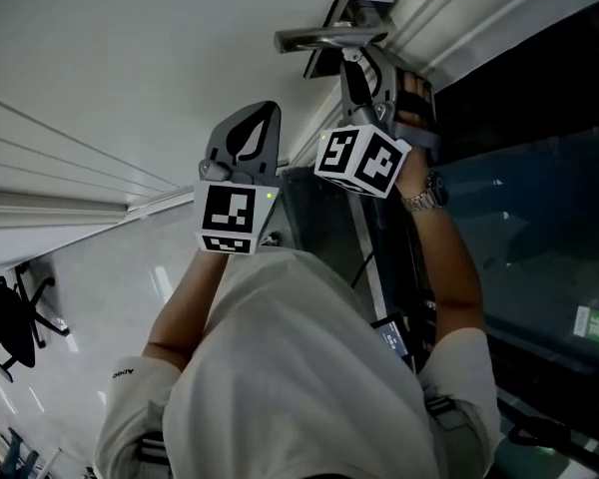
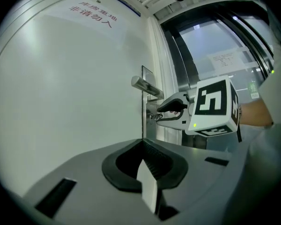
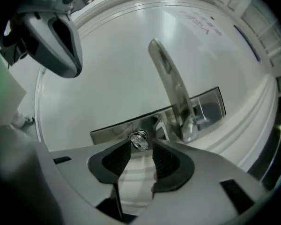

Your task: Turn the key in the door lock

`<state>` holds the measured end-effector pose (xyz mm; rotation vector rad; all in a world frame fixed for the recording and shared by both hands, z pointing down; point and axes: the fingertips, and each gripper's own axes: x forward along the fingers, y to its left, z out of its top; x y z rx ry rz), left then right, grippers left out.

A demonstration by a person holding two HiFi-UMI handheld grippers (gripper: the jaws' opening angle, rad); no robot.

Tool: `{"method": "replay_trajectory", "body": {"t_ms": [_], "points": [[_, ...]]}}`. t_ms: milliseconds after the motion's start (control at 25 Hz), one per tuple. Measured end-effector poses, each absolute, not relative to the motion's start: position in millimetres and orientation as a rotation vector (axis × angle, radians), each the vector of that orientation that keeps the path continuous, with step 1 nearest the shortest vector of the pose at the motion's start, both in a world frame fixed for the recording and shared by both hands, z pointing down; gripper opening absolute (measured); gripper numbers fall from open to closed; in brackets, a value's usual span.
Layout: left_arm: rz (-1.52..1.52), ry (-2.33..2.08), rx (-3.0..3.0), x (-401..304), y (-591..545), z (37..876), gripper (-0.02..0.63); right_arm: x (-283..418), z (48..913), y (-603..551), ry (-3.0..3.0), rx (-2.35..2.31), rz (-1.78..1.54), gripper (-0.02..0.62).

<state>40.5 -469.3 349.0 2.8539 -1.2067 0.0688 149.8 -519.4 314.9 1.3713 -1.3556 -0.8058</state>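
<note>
Door: a white panel (image 3: 107,64) fills most of both gripper views. Red lettering (image 2: 92,14) sits near its top in the left gripper view.
Lock plate: a brushed-metal strip (image 3: 113,128) runs across the middle of the right gripper view and carries both the handle and the keyhole.
Lever handle: a metal lever (image 3: 171,83) rises from the plate toward the upper centre of the right gripper view.
Key: the key (image 3: 139,139) is seated in the lock on the plate, at lower centre of the right gripper view, just left of the handle's base.
Right gripper: the right gripper (image 3: 142,144) has its jaws spread. The tips stand on either side of the key's head and the pads do not clamp it.
Left gripper: the left gripper (image 2: 141,144) has its jaws pressed together with nothing between them. It points at bare door, left of the lock.
Marker cube: the cube (image 2: 215,104) on the right gripper shows at right of centre in the left gripper view.
Wristwatch: a metal watch (image 1: 426,196) is on the right wrist, just below the cube in the head view.
Glazing: a glass pane (image 2: 220,46) stands right of the door frame.
</note>
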Motion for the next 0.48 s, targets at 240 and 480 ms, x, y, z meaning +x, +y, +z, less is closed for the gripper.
{"method": "replay_trajectory", "body": {"t_ms": [240,480], "points": [[0.064,-1.212,2.849,36.0,-470.3,350.2,0.009,144.5,320.0,-525.4,-1.248,1.322,-0.913,0.109],[0.105,-1.222,2.841,29.5,-468.2,355.2,0.009,144.0,316.7,-524.6,-1.273,1.435,-0.884,0.101]]}}
